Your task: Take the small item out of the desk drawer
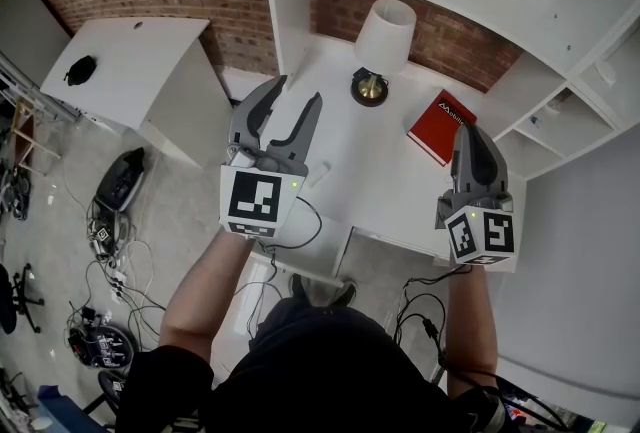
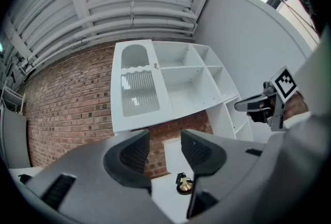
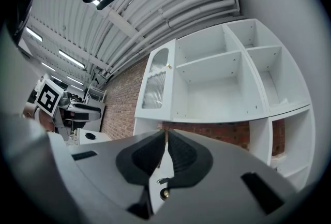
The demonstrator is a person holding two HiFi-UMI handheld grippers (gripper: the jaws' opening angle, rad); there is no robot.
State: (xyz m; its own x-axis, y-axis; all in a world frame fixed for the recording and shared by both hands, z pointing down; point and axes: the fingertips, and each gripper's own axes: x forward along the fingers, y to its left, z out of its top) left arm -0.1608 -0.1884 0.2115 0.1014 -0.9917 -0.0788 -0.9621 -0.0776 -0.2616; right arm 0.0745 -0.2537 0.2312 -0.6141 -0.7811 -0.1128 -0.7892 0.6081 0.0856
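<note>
The white desk (image 1: 380,171) lies below me in the head view. Its drawer front (image 1: 318,259) shows at the near edge and looks closed, so nothing inside it can be seen. My left gripper (image 1: 297,91) hovers over the desk's left part, open and empty; in the left gripper view (image 2: 164,137) the gap between its pads shows only the desk beyond. Over the desk's right end, my right gripper (image 1: 466,131) is shut with its pads meeting and nothing between them, as the right gripper view (image 3: 166,132) shows.
On the desk stand a white lamp (image 1: 386,34), a round black dish with a brass piece (image 1: 369,87) and a red book (image 1: 441,126). A small pale object (image 1: 318,175) lies near the left gripper. White shelving (image 1: 560,71) rises at the right. Cables (image 1: 110,251) litter the floor.
</note>
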